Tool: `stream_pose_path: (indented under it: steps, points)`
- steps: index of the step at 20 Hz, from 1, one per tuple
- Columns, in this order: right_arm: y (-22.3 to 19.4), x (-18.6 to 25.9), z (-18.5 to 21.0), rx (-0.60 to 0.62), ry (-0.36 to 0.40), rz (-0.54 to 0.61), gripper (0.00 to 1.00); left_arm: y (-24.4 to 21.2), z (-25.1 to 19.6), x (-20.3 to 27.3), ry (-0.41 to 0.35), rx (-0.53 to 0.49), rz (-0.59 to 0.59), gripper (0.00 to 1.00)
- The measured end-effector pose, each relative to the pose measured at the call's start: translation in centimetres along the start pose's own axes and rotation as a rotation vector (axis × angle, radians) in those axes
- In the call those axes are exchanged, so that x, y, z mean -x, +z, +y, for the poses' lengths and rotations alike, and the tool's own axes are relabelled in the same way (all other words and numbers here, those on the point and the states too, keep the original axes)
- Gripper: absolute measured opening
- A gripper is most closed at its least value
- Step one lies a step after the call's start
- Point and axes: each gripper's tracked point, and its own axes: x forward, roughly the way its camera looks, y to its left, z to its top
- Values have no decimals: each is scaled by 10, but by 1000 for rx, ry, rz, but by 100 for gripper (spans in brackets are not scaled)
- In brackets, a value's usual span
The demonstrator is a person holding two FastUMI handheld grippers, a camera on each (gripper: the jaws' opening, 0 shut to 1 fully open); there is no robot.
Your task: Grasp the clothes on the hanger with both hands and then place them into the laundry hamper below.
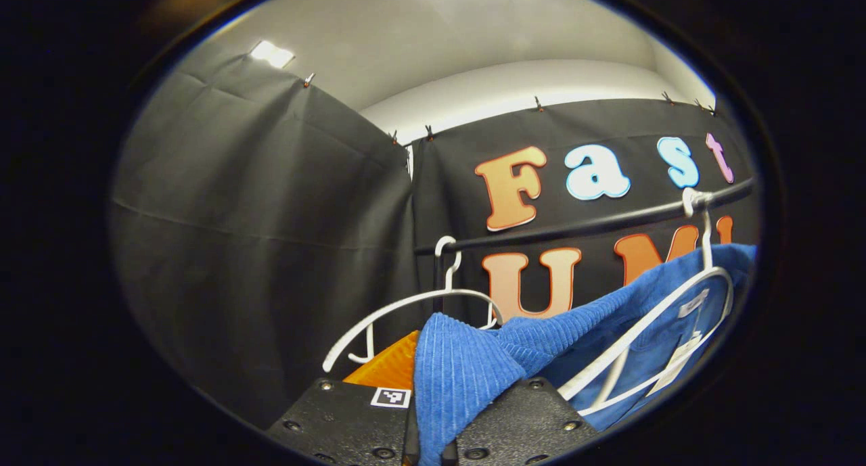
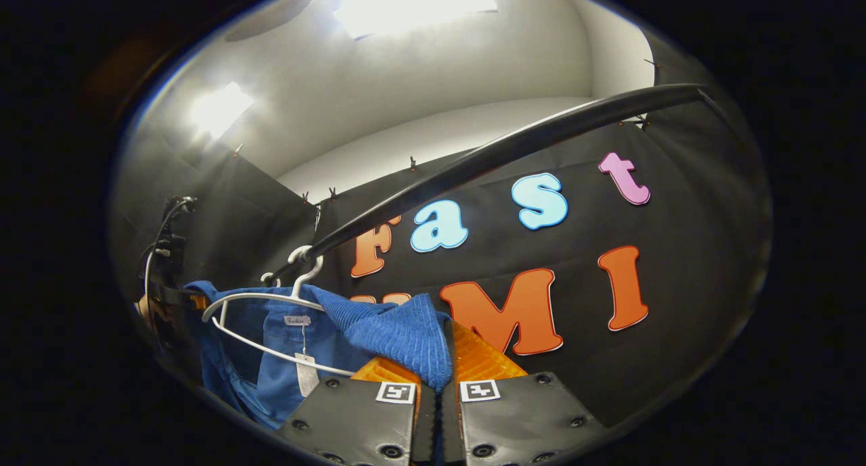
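Observation:
A blue ribbed garment (image 1: 534, 344) hangs on a white hanger (image 1: 649, 331) from a black rail (image 1: 582, 226). My left gripper (image 1: 429, 412) is shut on one shoulder of it, the cloth pinched between the jaws at the bottom of the left gripper view. In the right gripper view the same blue garment (image 2: 379, 331) drapes over its white hanger (image 2: 264, 300) under the rail (image 2: 500, 151), and my right gripper (image 2: 438, 385) is shut on its other shoulder. The garment's inner label and tag (image 2: 306, 375) show. The hamper is out of sight.
An empty white hanger (image 1: 413, 304) hangs on the rail left of the garment in the left gripper view. Black cloth walls surround the booth. At the far left of the right gripper view a hand (image 2: 145, 310) and cables (image 2: 166, 236) appear.

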Motion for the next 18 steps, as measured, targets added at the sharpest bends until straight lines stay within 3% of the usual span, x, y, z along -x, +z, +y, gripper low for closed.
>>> stream_pose_path:
  steps: [3,6,14,18]
  points:
    - [-1,1,1,28,-10,15,11,-32,-12,5,-43,43,9,10]
    - [-13,-7,10,99,19,56,11,-86,-23,13,-80,85,116,11]
    - [-20,-28,-27,152,-109,58,11,-151,-75,79,-179,74,179,11]
    - [-47,-46,-62,163,-167,121,11,-177,-110,101,-233,62,208,12]
